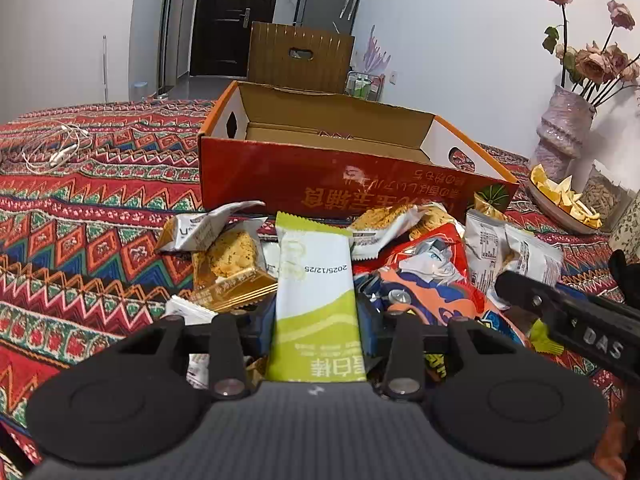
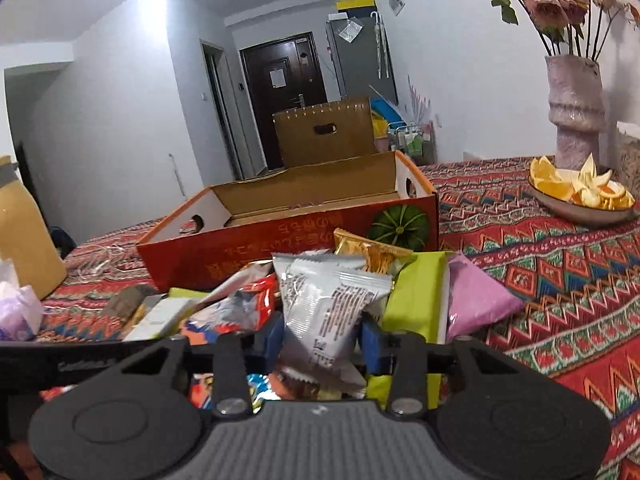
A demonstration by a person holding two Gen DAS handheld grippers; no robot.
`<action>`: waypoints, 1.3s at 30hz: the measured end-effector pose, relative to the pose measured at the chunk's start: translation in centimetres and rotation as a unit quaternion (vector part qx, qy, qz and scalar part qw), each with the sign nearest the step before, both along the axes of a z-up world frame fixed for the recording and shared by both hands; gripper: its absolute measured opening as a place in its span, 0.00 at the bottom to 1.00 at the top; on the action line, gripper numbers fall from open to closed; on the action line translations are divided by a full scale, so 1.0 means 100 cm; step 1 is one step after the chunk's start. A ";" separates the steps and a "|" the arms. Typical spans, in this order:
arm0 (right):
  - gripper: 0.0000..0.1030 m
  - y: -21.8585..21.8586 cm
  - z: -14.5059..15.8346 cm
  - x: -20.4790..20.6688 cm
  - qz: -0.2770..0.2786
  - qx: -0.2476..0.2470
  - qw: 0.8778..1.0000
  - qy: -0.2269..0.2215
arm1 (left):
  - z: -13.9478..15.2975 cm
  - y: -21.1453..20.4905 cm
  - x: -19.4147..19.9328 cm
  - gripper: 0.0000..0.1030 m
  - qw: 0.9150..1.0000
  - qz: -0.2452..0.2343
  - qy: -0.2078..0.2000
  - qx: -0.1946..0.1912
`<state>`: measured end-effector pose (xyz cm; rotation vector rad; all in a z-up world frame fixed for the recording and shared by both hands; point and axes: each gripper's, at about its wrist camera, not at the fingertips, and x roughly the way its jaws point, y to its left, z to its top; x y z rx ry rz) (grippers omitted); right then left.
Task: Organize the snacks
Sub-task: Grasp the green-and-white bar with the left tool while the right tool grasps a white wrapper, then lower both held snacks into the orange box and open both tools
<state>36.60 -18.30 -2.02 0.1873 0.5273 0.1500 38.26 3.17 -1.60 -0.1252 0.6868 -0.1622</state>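
A heap of snack packets lies on the patterned tablecloth in front of an open red cardboard box (image 1: 280, 176), whose inside shows bare. My left gripper (image 1: 316, 320) is shut on a green-and-white bar wrapper (image 1: 314, 264), its blue pads pressing both sides. Beside the bar are a biscuit pack (image 1: 228, 256) and a red-orange cartoon packet (image 1: 432, 272). My right gripper (image 2: 320, 336) is shut on a silver-grey packet (image 2: 324, 300), which stands upright between its pads. In the right wrist view the box (image 2: 248, 252) sits just beyond the heap, and a lime-green packet (image 2: 416, 296) and a pink one (image 2: 476, 300) lie to the right.
A plate of orange peel (image 2: 580, 208) and a pink vase of dried roses (image 2: 576, 120) stand at the right. White earphone cable (image 1: 56, 148) lies far left. A yellow jar (image 2: 24, 240) stands at the left. A brown cardboard lid (image 1: 300, 56) stands behind the box.
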 end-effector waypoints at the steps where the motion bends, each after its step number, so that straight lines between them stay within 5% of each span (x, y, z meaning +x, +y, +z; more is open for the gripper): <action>1: 0.36 -0.001 0.000 0.001 0.002 0.000 1.000 -0.001 | 0.000 0.000 -0.001 0.38 1.000 0.000 -0.001 0.002; 10: 0.35 -0.023 0.024 -0.049 0.011 -0.021 0.999 -0.049 | 0.033 -0.005 -0.066 0.37 0.998 0.013 -0.054 0.016; 25: 0.35 -0.054 0.048 -0.167 0.057 -0.054 0.995 -0.064 | 0.064 -0.008 -0.186 0.37 0.995 0.062 -0.074 0.004; 39: 0.35 -0.065 0.054 -0.154 0.059 -0.035 0.995 -0.068 | 0.087 -0.014 -0.175 0.37 0.992 0.054 -0.108 0.027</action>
